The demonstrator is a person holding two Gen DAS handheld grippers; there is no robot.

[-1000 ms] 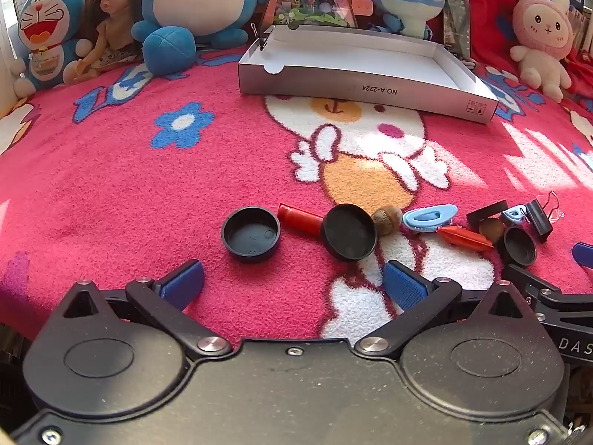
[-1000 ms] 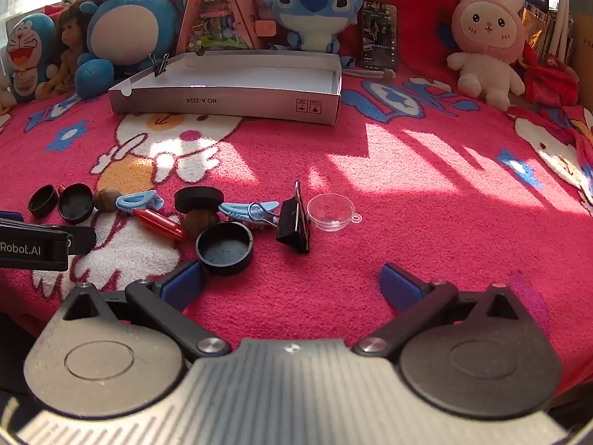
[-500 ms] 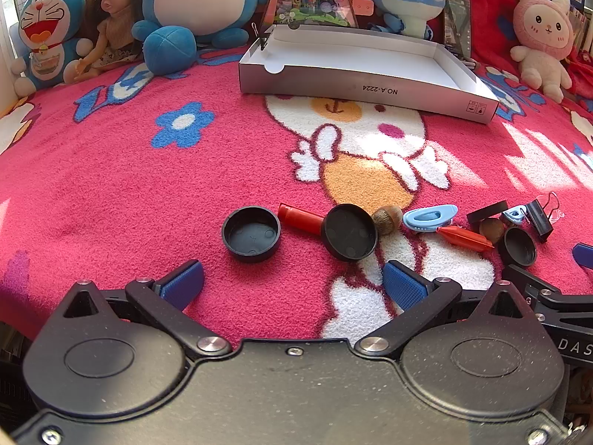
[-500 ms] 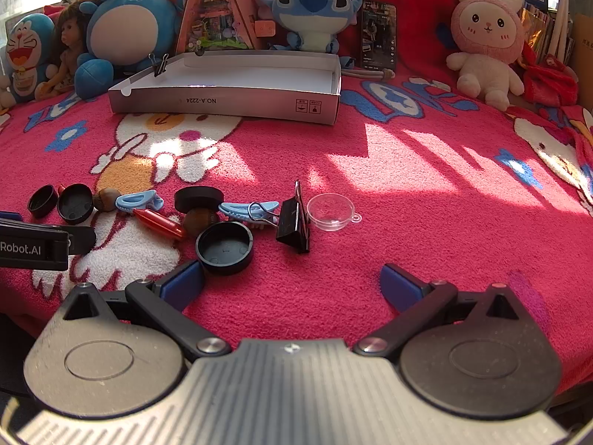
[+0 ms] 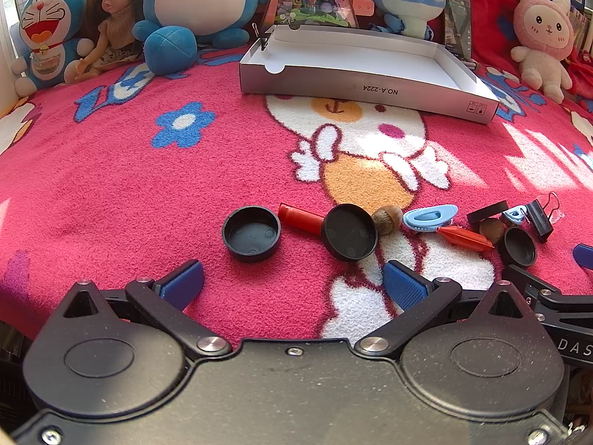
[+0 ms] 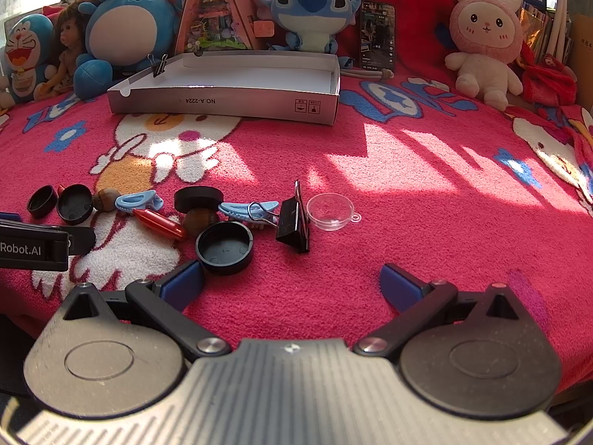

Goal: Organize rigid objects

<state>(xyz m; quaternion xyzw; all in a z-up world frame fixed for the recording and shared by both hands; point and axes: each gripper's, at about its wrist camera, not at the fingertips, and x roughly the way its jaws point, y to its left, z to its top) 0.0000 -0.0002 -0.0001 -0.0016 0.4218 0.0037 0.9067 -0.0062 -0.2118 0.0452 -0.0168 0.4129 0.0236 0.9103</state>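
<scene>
Small rigid objects lie in a row on the pink blanket: black caps (image 5: 251, 233) (image 5: 349, 231) (image 6: 224, 247), a red pen-like piece (image 5: 298, 218), an acorn (image 5: 387, 218), blue clips (image 5: 430, 217) (image 6: 247, 210), a black binder clip (image 6: 292, 222) and a clear dome lid (image 6: 330, 210). A white open box (image 5: 367, 89) (image 6: 222, 100) stands further back. My left gripper (image 5: 292, 283) is open and empty just short of the black caps. My right gripper (image 6: 292, 283) is open and empty just short of the binder clip.
Plush toys and a doll (image 5: 115, 18) line the back edge behind the box. A small binder clip (image 6: 160, 66) is clamped on the box's left rim. A phone (image 6: 377, 37) stands upright beside the Stitch toy (image 6: 309, 11). The left gripper's body (image 6: 33, 246) shows at the right view's left edge.
</scene>
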